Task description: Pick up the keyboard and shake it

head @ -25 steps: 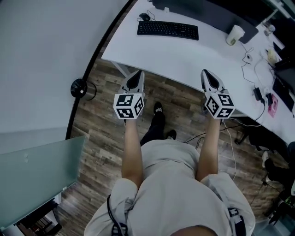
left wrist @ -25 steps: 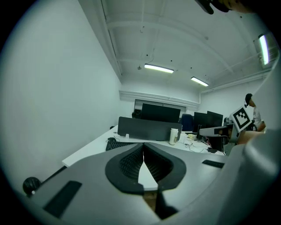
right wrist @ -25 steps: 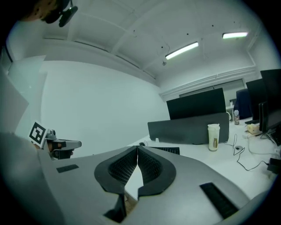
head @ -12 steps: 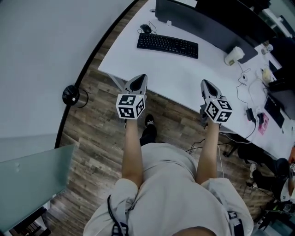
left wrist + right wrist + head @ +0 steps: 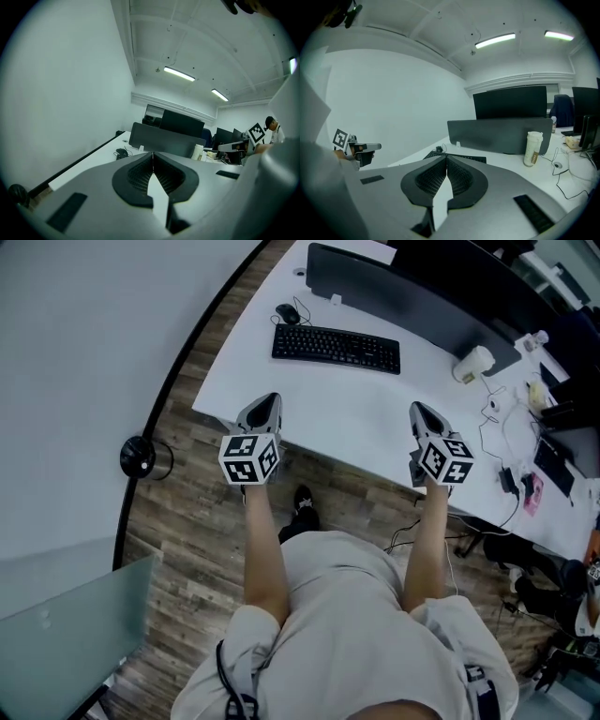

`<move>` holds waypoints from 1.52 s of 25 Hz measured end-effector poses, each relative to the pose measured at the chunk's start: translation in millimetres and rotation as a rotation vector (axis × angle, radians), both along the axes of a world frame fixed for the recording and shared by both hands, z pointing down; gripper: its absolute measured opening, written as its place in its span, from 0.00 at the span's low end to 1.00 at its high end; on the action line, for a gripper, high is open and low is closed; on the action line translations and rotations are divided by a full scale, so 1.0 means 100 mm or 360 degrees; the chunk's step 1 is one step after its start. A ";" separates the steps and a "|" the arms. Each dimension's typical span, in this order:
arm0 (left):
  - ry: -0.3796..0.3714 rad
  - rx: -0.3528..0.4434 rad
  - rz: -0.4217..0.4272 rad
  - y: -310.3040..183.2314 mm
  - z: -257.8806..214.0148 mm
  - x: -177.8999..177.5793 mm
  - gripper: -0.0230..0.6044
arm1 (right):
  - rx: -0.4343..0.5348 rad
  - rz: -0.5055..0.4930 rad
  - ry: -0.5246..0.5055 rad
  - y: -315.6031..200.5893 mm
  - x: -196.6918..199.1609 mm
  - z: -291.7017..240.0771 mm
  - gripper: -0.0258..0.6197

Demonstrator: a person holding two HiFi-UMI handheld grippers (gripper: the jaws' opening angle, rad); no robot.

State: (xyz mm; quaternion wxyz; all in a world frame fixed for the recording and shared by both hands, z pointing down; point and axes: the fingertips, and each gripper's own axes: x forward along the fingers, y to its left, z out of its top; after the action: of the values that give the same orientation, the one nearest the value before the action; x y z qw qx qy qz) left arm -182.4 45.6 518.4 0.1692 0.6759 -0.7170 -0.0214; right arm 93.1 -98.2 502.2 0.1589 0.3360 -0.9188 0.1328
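A black keyboard (image 5: 337, 348) lies flat on the white desk (image 5: 375, 418), in front of a dark monitor (image 5: 403, 298). A strip of the keyboard (image 5: 476, 159) shows just past the right jaws in the right gripper view. My left gripper (image 5: 270, 400) hangs over the desk's near edge, shut and empty, well short of the keyboard. My right gripper (image 5: 416, 410) is level with it over the desk's near part, also shut with nothing between its jaws. In the left gripper view the left gripper's (image 5: 152, 153) jaws meet at the tips.
A black mouse (image 5: 287, 314) sits left of the keyboard. A pale cup (image 5: 472, 364) stands to its right, with cables (image 5: 497, 413) and small items beyond. A black round object (image 5: 139, 457) stands on the wood floor by the curved wall.
Both grippers have moved forward from over the floor to the desk's near edge. The keyboard and monitor now sit nearer in the head view. Jaws stayed shut.
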 end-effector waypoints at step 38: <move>0.0097 -0.0186 -0.0018 -0.99 0.63 -1.29 0.06 | -0.0294 0.0083 -0.0017 -1.13 -0.77 0.65 0.10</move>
State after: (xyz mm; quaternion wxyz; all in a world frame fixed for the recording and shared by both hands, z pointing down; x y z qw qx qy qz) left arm -311.8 -53.8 581.4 0.2301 0.6598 -0.7153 -0.0010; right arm 15.8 -211.6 567.0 0.1806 0.3430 -0.8945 0.2228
